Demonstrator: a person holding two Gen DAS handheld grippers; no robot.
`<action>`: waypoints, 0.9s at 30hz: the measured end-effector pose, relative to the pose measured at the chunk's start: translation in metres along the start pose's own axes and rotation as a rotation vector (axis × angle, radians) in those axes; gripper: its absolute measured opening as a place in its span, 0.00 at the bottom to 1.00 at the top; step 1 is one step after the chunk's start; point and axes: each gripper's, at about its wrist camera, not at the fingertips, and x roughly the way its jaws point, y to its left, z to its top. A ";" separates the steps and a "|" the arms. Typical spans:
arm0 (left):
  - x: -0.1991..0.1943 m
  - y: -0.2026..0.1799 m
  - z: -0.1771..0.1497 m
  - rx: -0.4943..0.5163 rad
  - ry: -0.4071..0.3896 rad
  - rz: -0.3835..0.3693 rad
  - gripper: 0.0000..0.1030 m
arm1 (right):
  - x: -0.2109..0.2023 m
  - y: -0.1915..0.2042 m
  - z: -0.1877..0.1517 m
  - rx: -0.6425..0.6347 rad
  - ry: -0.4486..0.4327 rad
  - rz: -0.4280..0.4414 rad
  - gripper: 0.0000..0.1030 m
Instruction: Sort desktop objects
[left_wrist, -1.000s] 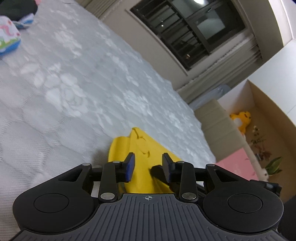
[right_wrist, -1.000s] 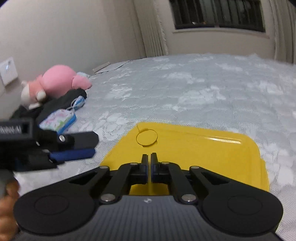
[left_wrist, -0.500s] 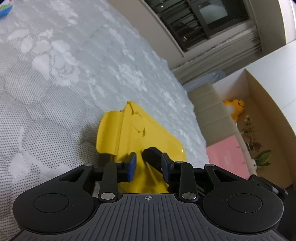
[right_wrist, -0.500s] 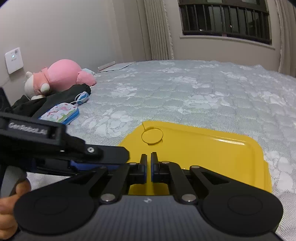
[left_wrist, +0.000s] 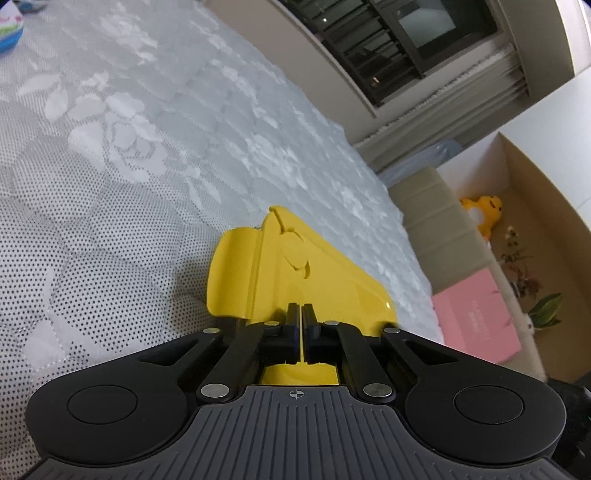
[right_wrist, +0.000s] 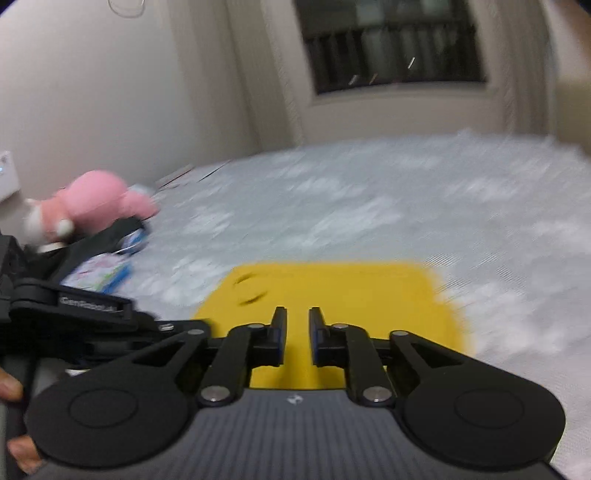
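A flat yellow folder (left_wrist: 295, 280) lies on the grey patterned mattress (left_wrist: 129, 166). My left gripper (left_wrist: 301, 314) is shut on the folder's near edge, and the corner beside it curls up. In the right wrist view the folder (right_wrist: 351, 291) lies just ahead of my right gripper (right_wrist: 297, 325), which is open with a small gap and holds nothing. The view is blurred by motion. The left gripper's body (right_wrist: 85, 317) shows at the left there, held by a hand.
A pink plush toy (right_wrist: 96, 203), dark clothing (right_wrist: 96, 243) and a colourful pouch (right_wrist: 99, 277) lie at the mattress's far left. Beyond the bed's right side are a beige cushion stack (left_wrist: 443, 229), a pink box (left_wrist: 480, 317) and a yellow plush (left_wrist: 484, 210).
My left gripper has closed on the folder's edge. My right gripper has opened off the folder and is moving, blurring its view.
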 end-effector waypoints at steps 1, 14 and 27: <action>0.000 -0.004 -0.002 0.015 -0.014 0.014 0.04 | -0.007 -0.004 -0.001 -0.014 -0.018 -0.038 0.32; -0.020 -0.046 0.003 0.122 -0.080 0.282 0.43 | -0.011 -0.107 -0.039 0.454 0.012 0.056 0.46; -0.001 -0.038 -0.010 0.070 -0.045 0.354 0.67 | -0.011 -0.105 -0.044 0.442 0.031 0.093 0.50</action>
